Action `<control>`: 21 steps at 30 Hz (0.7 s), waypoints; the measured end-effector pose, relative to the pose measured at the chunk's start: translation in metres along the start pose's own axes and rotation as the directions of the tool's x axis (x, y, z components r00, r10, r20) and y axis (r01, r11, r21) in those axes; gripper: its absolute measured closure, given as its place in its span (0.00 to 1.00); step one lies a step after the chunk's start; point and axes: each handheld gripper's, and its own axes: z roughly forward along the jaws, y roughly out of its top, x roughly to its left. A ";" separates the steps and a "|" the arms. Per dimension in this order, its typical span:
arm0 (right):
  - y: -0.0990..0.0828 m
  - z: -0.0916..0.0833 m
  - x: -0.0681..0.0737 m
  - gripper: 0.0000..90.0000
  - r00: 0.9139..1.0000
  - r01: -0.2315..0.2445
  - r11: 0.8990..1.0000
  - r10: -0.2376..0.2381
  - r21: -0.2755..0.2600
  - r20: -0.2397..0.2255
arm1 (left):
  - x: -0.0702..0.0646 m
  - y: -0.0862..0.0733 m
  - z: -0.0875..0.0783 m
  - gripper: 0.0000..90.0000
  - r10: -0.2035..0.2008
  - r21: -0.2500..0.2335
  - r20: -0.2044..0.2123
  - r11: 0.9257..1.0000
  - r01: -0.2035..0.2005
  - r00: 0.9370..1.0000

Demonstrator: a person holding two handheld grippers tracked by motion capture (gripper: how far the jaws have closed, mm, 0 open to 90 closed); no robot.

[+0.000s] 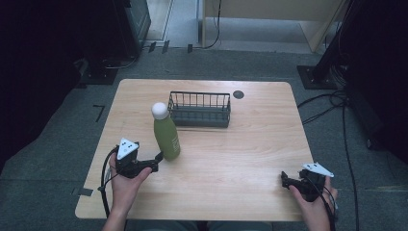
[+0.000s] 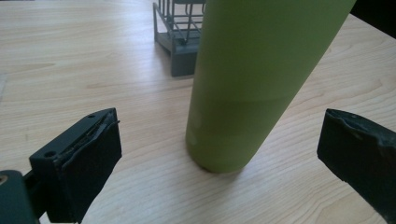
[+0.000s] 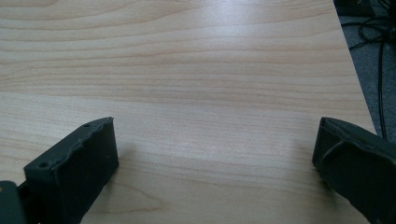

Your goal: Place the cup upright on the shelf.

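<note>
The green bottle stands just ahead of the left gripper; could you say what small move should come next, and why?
Probably ease the left gripper forward: its open jaws flank the green bottle without touching, the base just ahead of their tips.

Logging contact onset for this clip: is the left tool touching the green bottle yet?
Apart. In the left gripper view, the green bottle stands between the left tool's wide-open jaws, with bare table visible on both sides.

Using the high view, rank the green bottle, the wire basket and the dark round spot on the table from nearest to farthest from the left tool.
From the left tool:
1. Green bottle, standing just ahead of its jaws.
2. Wire basket, beyond the bottle, mid-table.
3. Dark round spot, near the far edge, past the basket.
</note>
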 end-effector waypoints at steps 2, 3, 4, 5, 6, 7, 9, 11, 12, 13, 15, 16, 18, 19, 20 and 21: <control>0.000 0.000 0.000 0.00 1.000 -0.002 1.000 0.002 0.000 -0.001 | -0.002 0.002 0.003 0.00 0.002 0.000 0.006 1.000 -0.002 1.000; 0.000 0.000 0.000 0.00 1.000 -0.001 1.000 0.001 0.000 -0.001 | -0.003 0.003 0.005 0.00 0.006 0.000 0.004 1.000 -0.006 1.000; 0.000 0.000 0.000 0.00 1.000 -0.001 1.000 0.001 0.000 -0.001 | -0.004 0.003 0.006 0.00 0.006 0.001 0.001 1.000 -0.006 1.000; 0.000 0.000 0.000 0.00 1.000 -0.001 1.000 0.001 0.000 -0.001 | -0.005 0.005 0.008 0.00 0.007 -0.001 0.003 1.000 -0.007 1.000; 0.000 0.000 0.000 0.00 1.000 -0.001 1.000 0.001 0.000 -0.001 | -0.006 0.005 0.009 0.00 0.013 -0.001 0.005 1.000 -0.013 1.000; 0.000 0.000 0.000 0.00 1.000 -0.001 1.000 0.001 0.000 -0.001 | -0.007 0.006 0.011 0.00 0.018 -0.001 0.002 1.000 -0.018 1.000; 0.000 0.000 0.000 0.00 1.000 -0.001 1.000 0.001 0.000 -0.001 | -0.009 0.009 0.013 0.00 0.024 -0.002 0.003 1.000 -0.024 1.000; 0.000 0.000 0.000 0.00 1.000 -0.001 1.000 0.001 0.000 -0.001 | -0.011 0.011 0.016 0.01 0.029 -0.003 0.001 1.000 -0.029 1.000; 0.000 0.000 0.000 0.00 1.000 -0.001 1.000 0.001 0.000 -0.001 | -0.012 0.013 0.017 0.03 0.029 -0.003 -0.006 1.000 -0.029 1.000; 0.000 0.000 0.000 0.00 1.000 -0.001 1.000 0.001 0.000 -0.001 | -0.013 0.014 0.019 0.05 0.032 -0.003 -0.011 0.999 -0.032 0.999; 0.000 0.000 0.000 0.00 1.000 -0.002 1.000 0.002 -0.001 -0.001 | -0.015 0.016 0.022 0.05 0.034 -0.009 -0.004 0.999 -0.034 0.999; 0.000 0.000 0.000 0.00 1.000 -0.002 1.000 0.002 -0.001 -0.001 | -0.016 0.017 0.024 0.05 0.034 -0.011 0.001 0.999 -0.034 0.999; 0.000 0.000 0.000 0.00 1.000 -0.002 1.000 0.002 -0.001 -0.001 | -0.018 0.020 0.027 0.05 0.039 -0.010 0.004 0.999 -0.039 0.999; 0.000 0.000 0.000 0.00 1.000 -0.002 1.000 0.002 -0.001 -0.001 | -0.018 0.021 0.029 0.05 0.040 -0.010 0.007 0.999 -0.040 0.999; 0.000 0.000 0.000 0.00 1.000 -0.002 1.000 0.002 -0.001 -0.001 | -0.019 0.021 0.030 0.05 0.039 -0.009 0.009 0.999 -0.039 0.999; 0.000 0.000 0.000 0.00 1.000 -0.002 1.000 0.002 -0.001 -0.001 | -0.019 0.021 0.030 0.05 0.039 -0.009 0.009 0.999 -0.039 0.999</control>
